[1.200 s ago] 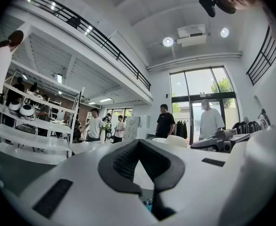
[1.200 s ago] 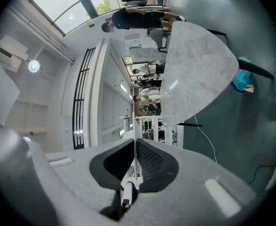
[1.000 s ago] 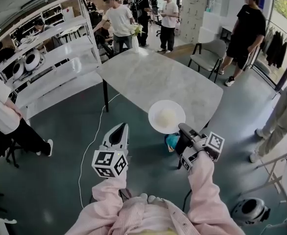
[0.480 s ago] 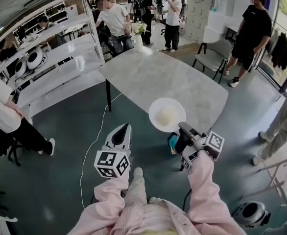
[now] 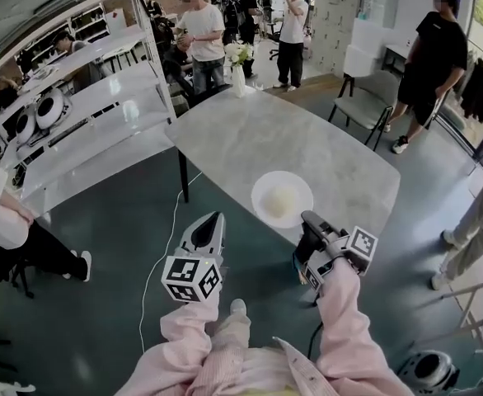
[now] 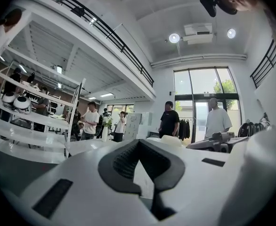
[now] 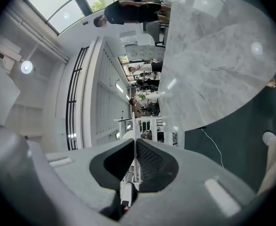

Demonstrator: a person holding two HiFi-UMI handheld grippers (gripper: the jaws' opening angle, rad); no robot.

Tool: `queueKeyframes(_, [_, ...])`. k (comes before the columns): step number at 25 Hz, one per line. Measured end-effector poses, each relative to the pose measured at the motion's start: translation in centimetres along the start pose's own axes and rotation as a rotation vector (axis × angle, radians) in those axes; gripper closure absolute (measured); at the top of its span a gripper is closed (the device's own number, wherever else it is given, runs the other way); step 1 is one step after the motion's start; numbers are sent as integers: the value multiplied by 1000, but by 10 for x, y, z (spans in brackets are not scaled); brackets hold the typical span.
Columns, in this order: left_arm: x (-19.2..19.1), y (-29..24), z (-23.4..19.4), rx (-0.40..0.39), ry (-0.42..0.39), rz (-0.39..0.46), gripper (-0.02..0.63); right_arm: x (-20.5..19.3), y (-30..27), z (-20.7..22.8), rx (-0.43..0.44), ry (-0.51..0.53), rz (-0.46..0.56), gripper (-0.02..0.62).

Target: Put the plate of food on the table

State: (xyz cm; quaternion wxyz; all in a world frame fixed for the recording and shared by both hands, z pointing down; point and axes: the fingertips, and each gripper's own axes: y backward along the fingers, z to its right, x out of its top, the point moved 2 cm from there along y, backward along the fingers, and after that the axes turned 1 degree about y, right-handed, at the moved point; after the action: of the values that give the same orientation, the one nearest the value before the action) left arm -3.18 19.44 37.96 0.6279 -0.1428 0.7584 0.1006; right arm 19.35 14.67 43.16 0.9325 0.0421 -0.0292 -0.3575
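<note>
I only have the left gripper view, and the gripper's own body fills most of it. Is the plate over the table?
Observer: In the head view the plate overlaps the near edge of the table. I cannot tell whether it touches.
Operator: What is holding it?
Observer: The right gripper has it by the near rim.
Operator: Is that grip closed?
Observer: Yes. The right gripper view shows the rim edge-on, pinched between the shut jaws.
</note>
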Motion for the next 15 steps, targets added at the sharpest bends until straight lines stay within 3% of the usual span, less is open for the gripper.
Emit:
queueKeyframes(8, [30,-70,-71,-46,3,1,607,23,-90,-3,4,6,49,577])
queueKeyframes(15, [29,-112,-111,-67,9,-12,607,41,-142,10,4,5,73,577])
